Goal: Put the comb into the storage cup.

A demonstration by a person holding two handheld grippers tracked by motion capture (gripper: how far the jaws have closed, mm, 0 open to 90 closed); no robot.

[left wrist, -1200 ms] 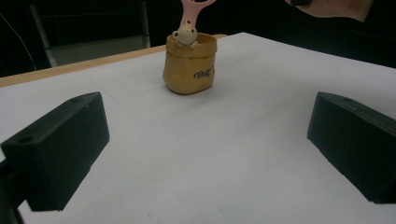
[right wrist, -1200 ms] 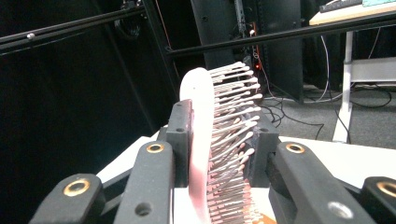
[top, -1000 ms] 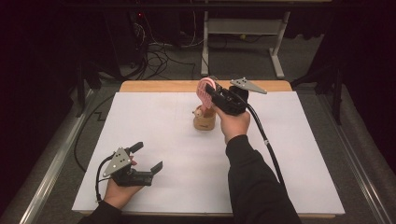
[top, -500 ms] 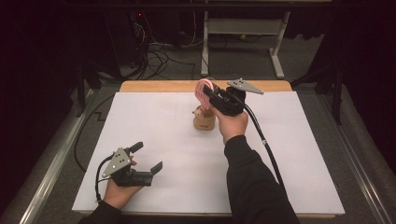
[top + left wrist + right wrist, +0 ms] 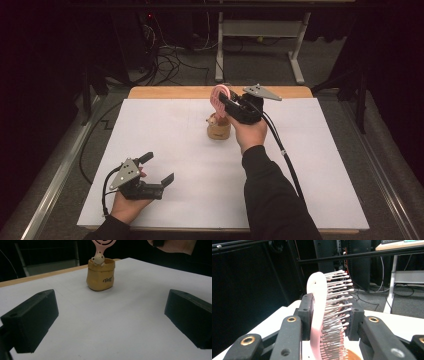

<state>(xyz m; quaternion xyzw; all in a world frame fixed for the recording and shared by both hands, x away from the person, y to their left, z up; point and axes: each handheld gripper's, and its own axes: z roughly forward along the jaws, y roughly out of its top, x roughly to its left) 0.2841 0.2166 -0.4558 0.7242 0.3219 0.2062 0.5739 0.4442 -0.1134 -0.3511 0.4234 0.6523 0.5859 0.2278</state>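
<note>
A pink hairbrush [image 5: 218, 96] stands handle-down in a small tan cup [image 5: 219, 131] near the table's far middle. A little animal figure [image 5: 98, 259] hangs over the cup's rim [image 5: 101, 277]. My right gripper [image 5: 223, 102] is shut on the brush head [image 5: 319, 305]: one pad lies on its back and the bristles meet the other. Its jaws have just been opening a little, with the brush still between them. My left gripper [image 5: 158, 168] rests open on the near left of the sheet, nothing between its fingers [image 5: 32, 317], and it faces the cup.
A white sheet [image 5: 310, 165] covers the table, with a wooden strip [image 5: 170, 92] bare at the far edge. Metal rails [image 5: 55, 180] run along both sides. Cables and desk legs [image 5: 220, 45] lie on the dark floor behind.
</note>
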